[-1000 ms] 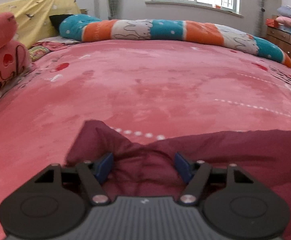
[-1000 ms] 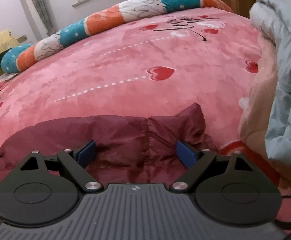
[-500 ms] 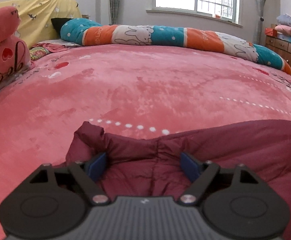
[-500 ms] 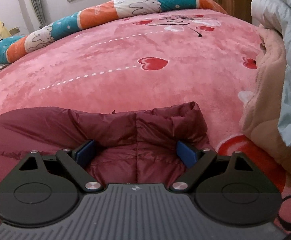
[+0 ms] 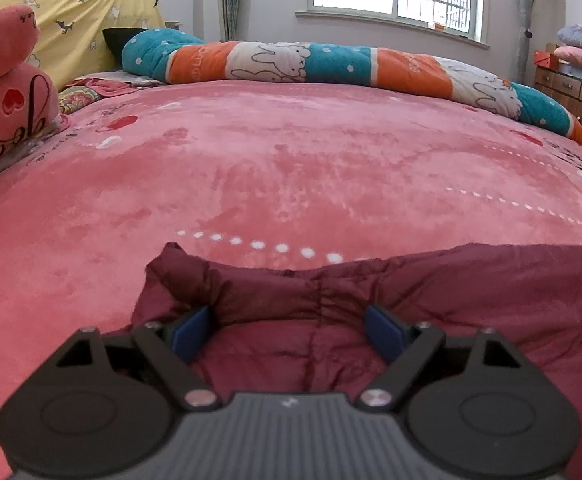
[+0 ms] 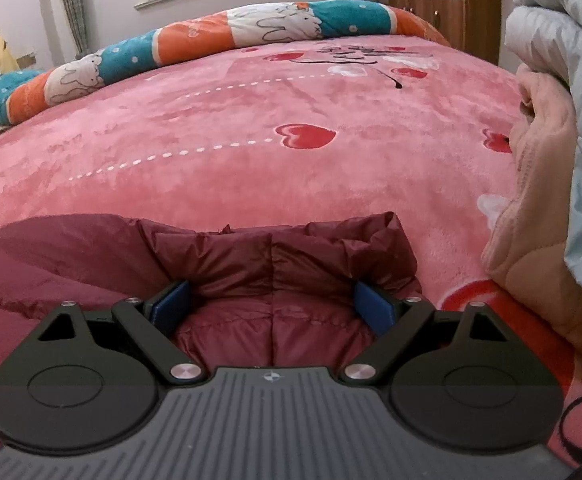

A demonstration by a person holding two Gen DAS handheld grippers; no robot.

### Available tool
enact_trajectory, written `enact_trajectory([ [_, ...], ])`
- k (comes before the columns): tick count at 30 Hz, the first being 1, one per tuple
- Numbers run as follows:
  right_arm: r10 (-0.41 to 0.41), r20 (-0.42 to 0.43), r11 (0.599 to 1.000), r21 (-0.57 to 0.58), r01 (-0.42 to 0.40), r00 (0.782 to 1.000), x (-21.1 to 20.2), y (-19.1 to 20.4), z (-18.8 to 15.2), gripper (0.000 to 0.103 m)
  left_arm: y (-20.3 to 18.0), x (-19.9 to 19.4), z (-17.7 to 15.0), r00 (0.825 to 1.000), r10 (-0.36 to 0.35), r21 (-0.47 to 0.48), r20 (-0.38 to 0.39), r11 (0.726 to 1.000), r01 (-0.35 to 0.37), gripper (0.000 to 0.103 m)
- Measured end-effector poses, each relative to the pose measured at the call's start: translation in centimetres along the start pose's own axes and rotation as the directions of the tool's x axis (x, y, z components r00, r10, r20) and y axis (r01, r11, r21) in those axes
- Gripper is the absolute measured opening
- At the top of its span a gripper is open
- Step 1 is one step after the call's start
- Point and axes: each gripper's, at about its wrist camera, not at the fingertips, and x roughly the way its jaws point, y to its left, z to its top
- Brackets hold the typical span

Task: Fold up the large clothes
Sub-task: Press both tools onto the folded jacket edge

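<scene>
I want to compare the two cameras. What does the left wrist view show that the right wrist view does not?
Only the left wrist view shows the pink heart pillows and the yellow sheet.

Only the right wrist view shows the pale blue quilt piled on a peach blanket.

Both show the maroon padded jacket on the pink bedspread, the striped rabbit bolster and open jaws; the left gripper is opening, with the jacket between its fingers.
</scene>
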Motion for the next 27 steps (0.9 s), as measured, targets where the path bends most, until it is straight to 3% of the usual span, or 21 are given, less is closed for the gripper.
enact_trajectory([
  [4,0.039,-0.002,0.998,0.052,-0.039,0.999,-1.3,-1.2,0.9,0.103,-0.5,-3.1,1.1,0.999,-0.024,-0.04,0.044,0.999,0.026,0.082],
  [7,0.052,0.045,0.996,0.066,-0.055,0.998,-3.2,-1.8,1.6,0.103,-3.1,-6.6,2.0,0.992,-0.049,0.021,0.114,0.999,0.047,0.082],
  [11,0.035,0.071,0.998,0.041,-0.038,0.997,-5.5,-2.2,2.2,0.103,-7.4,-9.4,2.5,0.98,-0.152,0.046,0.132,0.988,0.147,0.083],
  [15,0.02,0.061,0.999,0.025,-0.022,0.998,-6.5,-2.6,1.9,0.103,-11.7,-8.8,1.5,0.974,-0.219,0.027,0.052,0.976,0.218,0.083],
  [19,0.014,0.046,0.999,0.029,-0.016,0.999,-6.2,-3.3,1.2,0.103,-13.7,-6.8,-0.4,0.984,-0.178,0.037,0.0,0.983,0.178,0.083],
  [27,0.023,-0.024,0.996,0.086,-0.021,0.999,-3.7,-4.1,0.1,0.103,-13.3,-5.1,-2.7,0.984,-0.176,-0.009,0.038,0.984,0.176,0.09],
])
